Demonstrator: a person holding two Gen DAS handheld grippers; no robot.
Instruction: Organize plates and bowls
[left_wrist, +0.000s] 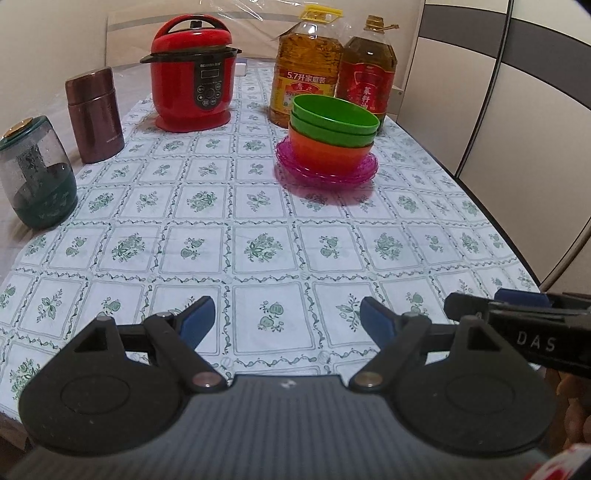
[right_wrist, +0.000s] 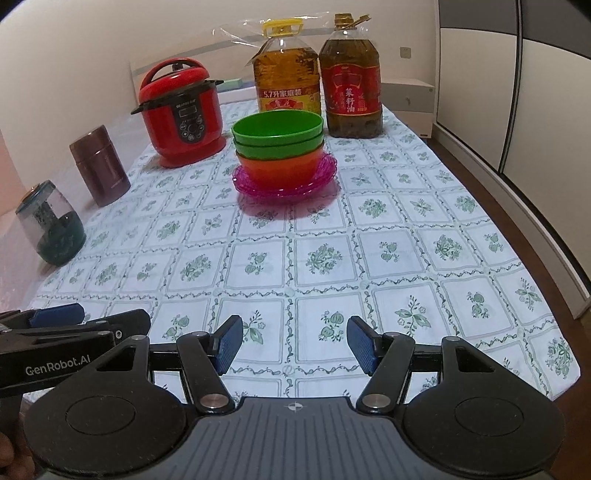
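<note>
Bowls sat nested, two green bowls (right_wrist: 277, 129) in an orange bowl (right_wrist: 280, 168), on stacked pink plates (right_wrist: 325, 173) near the oil bottles (right_wrist: 350, 85). We held our left gripper (left_wrist: 287, 319) and right gripper (right_wrist: 294, 343) spread apart, empty, well short of them above the tablecloth (right_wrist: 388, 258).

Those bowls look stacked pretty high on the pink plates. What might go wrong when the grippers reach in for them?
The green bowls sit nested atop the orange bowl, so pulling one might drag or tip the others. The oil bottles stand right behind the stack; a push could knock into them. The pink plates are thin and lie flat on the tablecloth, so they may be hard to pinch.
</note>
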